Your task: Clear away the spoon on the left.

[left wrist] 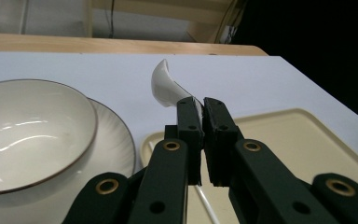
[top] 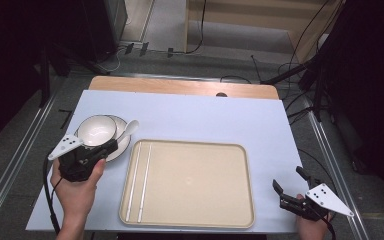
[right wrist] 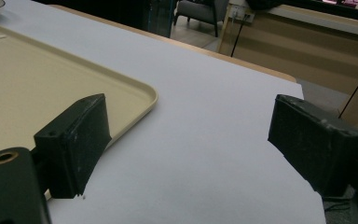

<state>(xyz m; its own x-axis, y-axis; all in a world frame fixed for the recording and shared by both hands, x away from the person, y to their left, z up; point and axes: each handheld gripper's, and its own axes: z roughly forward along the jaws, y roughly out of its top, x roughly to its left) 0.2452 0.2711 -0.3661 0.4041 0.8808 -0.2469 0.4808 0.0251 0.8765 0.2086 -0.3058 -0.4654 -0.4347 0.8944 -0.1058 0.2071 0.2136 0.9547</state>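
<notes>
My left claw (left wrist: 201, 116) is clamped on the white spoon (left wrist: 168, 86), lifted beside the bowl (top: 96, 130) and plate (top: 122, 145). Chopsticks (top: 139, 182) already lie on the tray (top: 200, 220) (spoon, bowl and plate likely remain). The right claw (right wrist: 186, 140) rests on the surface, wide apart and empty.

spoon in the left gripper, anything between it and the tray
Nothing visible. The left gripper holds the spoon just beside the tray, whose near rim is bare; only the chopsticks lie along that side.
</notes>
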